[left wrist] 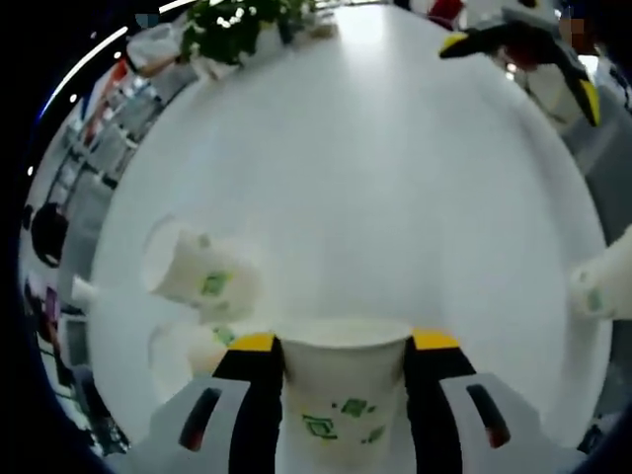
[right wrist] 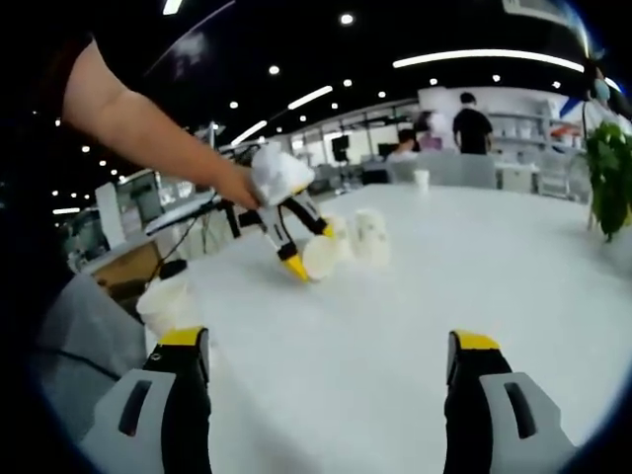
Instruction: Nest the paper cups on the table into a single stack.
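Observation:
My left gripper (left wrist: 344, 343) is shut on a white paper cup (left wrist: 346, 400) with green marks, its mouth facing away from me. In the right gripper view this same gripper (right wrist: 311, 252) hangs from a person's hand, with the cup (right wrist: 320, 259) held low over the table. Just left of my jaws a second cup (left wrist: 200, 276) sits tilted, and a third (left wrist: 190, 348) stands below it. My right gripper (right wrist: 328, 341) stands open, with nothing between its jaws. It also shows open at the far side of the table (left wrist: 523, 69).
The white table (left wrist: 375, 178) runs wide. One cup (left wrist: 600, 288) sits at its right edge, another cup (right wrist: 164, 301) by my right gripper's left jaw. A far cup (right wrist: 422, 180) stands near people. A green plant (left wrist: 237, 25) stands at the table's end.

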